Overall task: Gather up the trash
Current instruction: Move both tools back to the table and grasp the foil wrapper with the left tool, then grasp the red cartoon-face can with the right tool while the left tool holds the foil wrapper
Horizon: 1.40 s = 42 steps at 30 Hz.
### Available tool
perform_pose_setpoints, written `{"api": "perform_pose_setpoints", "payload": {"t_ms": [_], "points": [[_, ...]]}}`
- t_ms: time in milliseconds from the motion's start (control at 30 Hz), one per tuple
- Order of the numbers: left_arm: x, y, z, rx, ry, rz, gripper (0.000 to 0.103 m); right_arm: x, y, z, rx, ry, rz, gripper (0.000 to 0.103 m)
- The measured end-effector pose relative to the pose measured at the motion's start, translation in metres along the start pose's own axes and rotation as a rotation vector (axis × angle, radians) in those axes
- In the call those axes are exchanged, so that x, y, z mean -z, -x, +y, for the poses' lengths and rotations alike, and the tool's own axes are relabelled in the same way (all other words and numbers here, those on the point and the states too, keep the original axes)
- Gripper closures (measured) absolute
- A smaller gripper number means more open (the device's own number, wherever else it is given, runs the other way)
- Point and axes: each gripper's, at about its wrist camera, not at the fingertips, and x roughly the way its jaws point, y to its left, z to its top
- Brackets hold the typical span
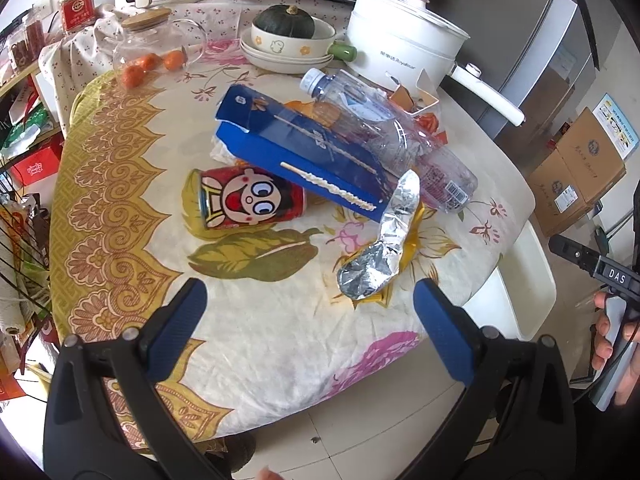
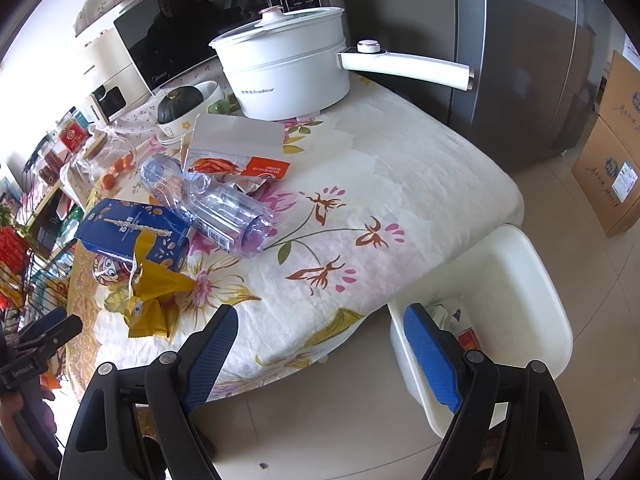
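Trash lies on the floral tablecloth: a red cartoon can [image 1: 250, 198] on its side, a blue carton [image 1: 300, 148], a clear plastic bottle [image 1: 384, 128], and a foil-lined yellow wrapper [image 1: 380, 248]. My left gripper [image 1: 310, 328] is open and empty above the table's near edge, short of the wrapper and can. My right gripper [image 2: 320, 344] is open and empty over the table edge beside a white bin [image 2: 516, 280] that holds some packaging. The right wrist view also shows the bottle [image 2: 212, 200], the carton [image 2: 136, 232], the yellow wrapper [image 2: 156, 300] and part of the can [image 2: 108, 270].
A white electric pot [image 2: 288, 76] with a long handle, stacked bowls with a squash [image 1: 286, 40], a glass jar with oranges [image 1: 152, 52] and a microwave [image 2: 192, 32] stand at the back. White and orange card packaging [image 2: 236, 148] lies near the pot. Cardboard boxes [image 1: 580, 168] sit on the floor.
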Motion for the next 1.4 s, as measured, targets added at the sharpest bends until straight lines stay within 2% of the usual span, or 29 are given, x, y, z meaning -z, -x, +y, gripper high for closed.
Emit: {"api": "perform_pose_setpoints", "payload": {"t_ms": [233,367,467,567,667,733,833,1000,1167,1400], "points": [[-0.003,-0.028,-0.024,0.101,-0.098,0.06,0.001,-0.001,-0.007,0.008,-0.006,-0.002,0.015,0.016],[-0.006,-0.049,-0.037,0.091,-0.141,0.075,0.002,-0.001,-0.009,0.009,-0.008,-0.002,0.022,0.016],[-0.008,-0.068,-0.042,0.088,-0.144,0.112,0.008,-0.001,-0.012,0.009,-0.005,-0.001,0.028,0.016],[-0.01,-0.084,-0.045,0.103,-0.12,0.146,0.018,-0.001,-0.013,0.008,-0.002,-0.005,0.032,0.016],[-0.011,-0.09,-0.046,0.118,-0.098,0.161,0.033,0.0,-0.014,0.006,0.002,-0.01,0.035,0.016],[-0.01,-0.091,-0.047,0.123,-0.092,0.166,0.05,0.0,-0.014,0.004,0.005,-0.013,0.036,0.016],[-0.011,-0.09,-0.05,0.126,-0.091,0.174,0.07,0.0,-0.013,0.003,0.01,-0.017,0.036,0.016],[-0.01,-0.071,-0.045,0.138,-0.077,0.145,0.073,0.0,-0.012,0.001,0.015,-0.018,0.031,0.016],[-0.006,-0.038,-0.023,0.151,-0.047,0.098,0.074,0.0,-0.013,0.009,0.014,-0.001,0.028,0.016],[0.005,0.005,0.023,0.123,0.011,0.011,0.074,0.002,-0.024,0.041,-0.014,0.048,0.037,0.016]]}}
